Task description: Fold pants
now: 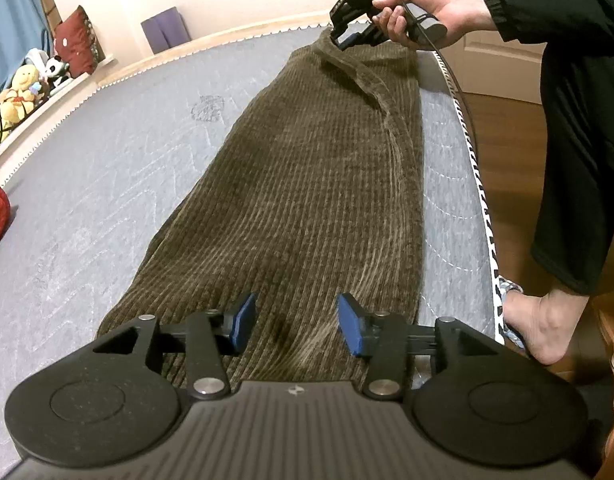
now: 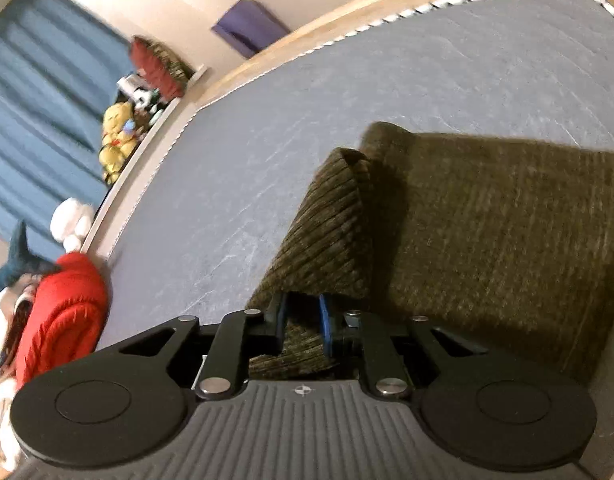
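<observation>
Brown corduroy pants (image 1: 307, 180) lie stretched lengthwise on a grey mattress (image 1: 107, 180), near its right edge. My left gripper (image 1: 297, 320) hovers over the near end, jaws open, with the cloth lying flat beneath its blue pads (image 1: 243, 320) and nothing pinched. At the far end a hand (image 1: 431, 12) holds my right gripper (image 1: 341, 38) against the cloth. In the right wrist view the right gripper (image 2: 303, 320) is shut on a raised fold of the pants (image 2: 487, 220), which drapes over its fingertips.
Plush toys (image 1: 19, 96) and a dark red cushion (image 1: 77, 40) line the wooden ledge at far left. A red fabric item (image 2: 63, 312) lies at the mattress edge. The person's dark-trousered leg and bare foot (image 1: 547, 320) stand on the wooden floor at right.
</observation>
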Demonstrator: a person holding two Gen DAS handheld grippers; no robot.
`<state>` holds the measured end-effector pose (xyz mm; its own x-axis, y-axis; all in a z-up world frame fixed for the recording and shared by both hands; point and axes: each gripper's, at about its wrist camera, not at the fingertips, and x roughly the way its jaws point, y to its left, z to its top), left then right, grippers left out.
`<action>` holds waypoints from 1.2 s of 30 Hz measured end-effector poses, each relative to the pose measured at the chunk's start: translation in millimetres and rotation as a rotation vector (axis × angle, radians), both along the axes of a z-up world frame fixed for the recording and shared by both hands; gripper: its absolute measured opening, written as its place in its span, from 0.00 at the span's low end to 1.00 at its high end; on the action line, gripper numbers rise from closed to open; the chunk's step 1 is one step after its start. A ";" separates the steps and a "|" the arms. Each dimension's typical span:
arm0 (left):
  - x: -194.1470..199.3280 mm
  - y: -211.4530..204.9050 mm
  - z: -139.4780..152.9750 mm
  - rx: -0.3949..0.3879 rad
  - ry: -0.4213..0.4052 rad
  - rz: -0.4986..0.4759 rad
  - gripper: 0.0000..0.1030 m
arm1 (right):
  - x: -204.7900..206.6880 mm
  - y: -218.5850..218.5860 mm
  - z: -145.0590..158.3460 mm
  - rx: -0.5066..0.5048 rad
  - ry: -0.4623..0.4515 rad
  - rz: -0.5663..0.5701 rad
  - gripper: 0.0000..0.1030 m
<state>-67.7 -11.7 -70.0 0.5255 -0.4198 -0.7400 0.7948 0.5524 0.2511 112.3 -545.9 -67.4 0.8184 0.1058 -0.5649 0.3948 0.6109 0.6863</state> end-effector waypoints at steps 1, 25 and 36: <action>0.0 0.1 0.0 -0.001 -0.001 -0.001 0.51 | -1.6 -2.3 3.3 0.003 0.004 -0.003 0.23; -4.2 -3.2 2.6 0.013 -0.032 -0.024 0.56 | -33.0 -10.8 -10.8 0.345 0.116 0.000 0.51; -2.3 -9.6 2.1 0.027 -0.060 -0.035 0.61 | -28.3 -5.3 -10.0 0.286 0.100 0.022 0.38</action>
<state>-70.1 -21.2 -67.9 0.5547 -0.4185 -0.7192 0.7965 0.5170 0.3135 84.1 -551.2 -77.4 0.7560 0.2896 -0.5870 0.4575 0.4077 0.7902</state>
